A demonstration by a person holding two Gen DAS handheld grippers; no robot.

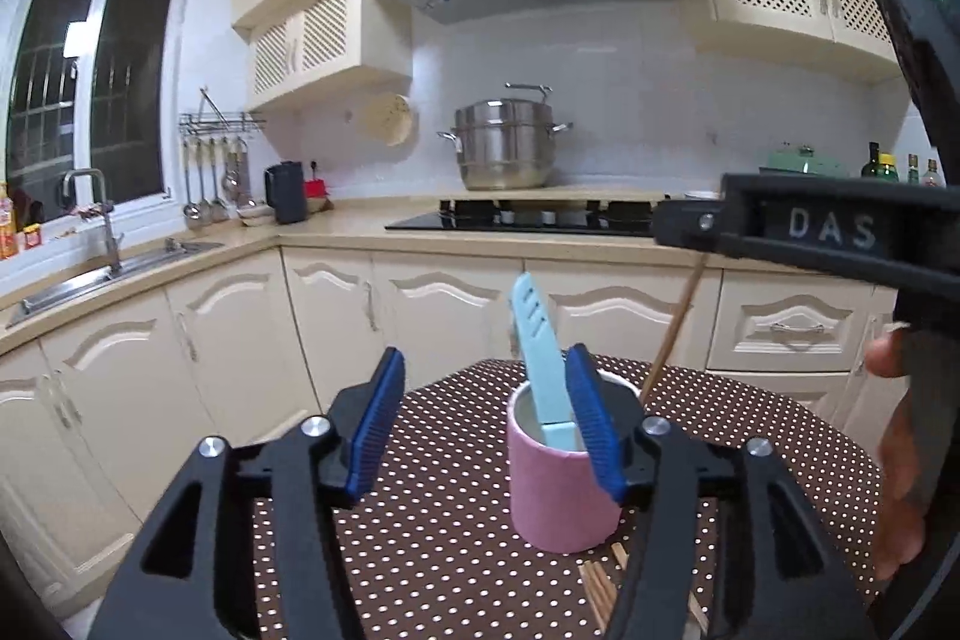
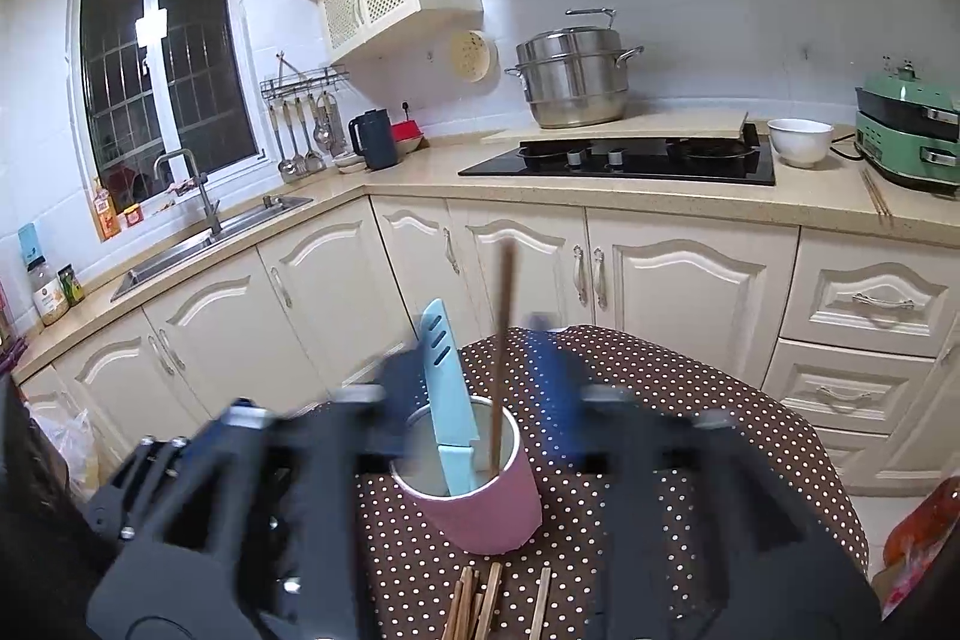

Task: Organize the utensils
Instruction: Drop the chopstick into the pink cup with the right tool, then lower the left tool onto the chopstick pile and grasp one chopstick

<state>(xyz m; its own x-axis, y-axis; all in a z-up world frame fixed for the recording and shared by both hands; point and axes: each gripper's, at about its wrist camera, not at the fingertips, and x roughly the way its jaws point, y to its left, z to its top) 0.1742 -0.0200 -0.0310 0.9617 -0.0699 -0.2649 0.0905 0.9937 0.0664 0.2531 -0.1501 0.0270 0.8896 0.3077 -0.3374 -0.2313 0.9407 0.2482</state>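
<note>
A pink cup stands on the brown polka-dot table. A light blue sheathed knife leans inside it. A wooden chopstick stands in the cup. My left gripper is open, its right finger against the cup's rim. My right gripper is blurred with motion and open, its fingers on either side of the cup; its body sits above the chopstick in the left wrist view. Several chopsticks lie on the table in front of the cup.
Cream kitchen cabinets and a counter with a black hob, steel steamer pot, white bowl, green cooker and sink stand beyond the table. My hand shows at the right edge.
</note>
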